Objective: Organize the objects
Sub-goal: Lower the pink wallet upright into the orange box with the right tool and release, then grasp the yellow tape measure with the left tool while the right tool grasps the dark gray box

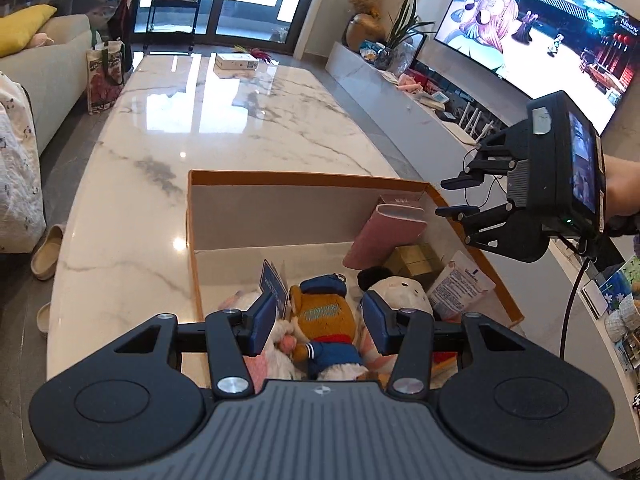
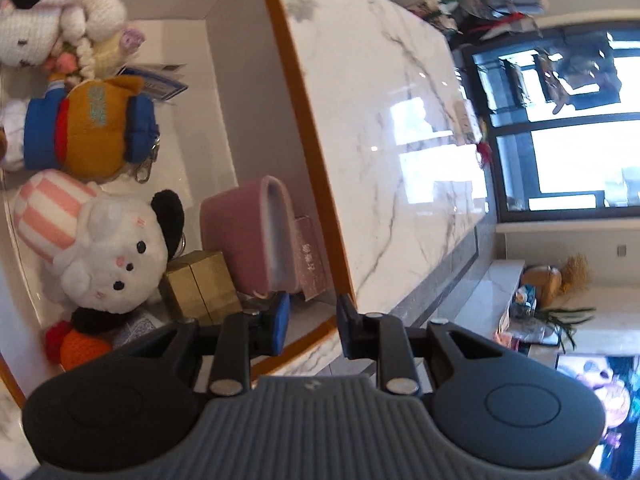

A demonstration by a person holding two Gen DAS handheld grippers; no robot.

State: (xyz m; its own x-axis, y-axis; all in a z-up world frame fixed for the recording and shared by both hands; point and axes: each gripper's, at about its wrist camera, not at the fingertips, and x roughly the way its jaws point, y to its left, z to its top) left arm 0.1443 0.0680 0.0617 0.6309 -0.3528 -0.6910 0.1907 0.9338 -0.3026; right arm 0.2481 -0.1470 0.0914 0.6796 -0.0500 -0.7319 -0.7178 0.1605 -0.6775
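Note:
An orange-edged box [image 1: 192,216] [image 2: 280,40] sits on the marble table [image 1: 240,120]. It holds a brown plush in blue clothes [image 1: 324,320] [image 2: 92,120], a white plush with black ears [image 1: 396,286] [image 2: 112,256], a pink case [image 1: 384,236] [image 2: 240,236], a gold box [image 1: 416,262] [image 2: 200,284], a white packet [image 1: 460,284] and a white knitted toy [image 2: 36,32]. My left gripper [image 1: 320,320] is open, its pads either side of the brown plush. My right gripper [image 1: 456,196] [image 2: 312,320] is open and empty at the box's right wall, beside the pink case.
A small white box [image 1: 236,62] lies at the table's far end. A sofa [image 1: 48,72] and a bag [image 1: 104,76] stand on the left. A TV [image 1: 540,28] and a low console [image 1: 400,92] with a plant line the right. Slippers [image 1: 48,252] lie on the floor.

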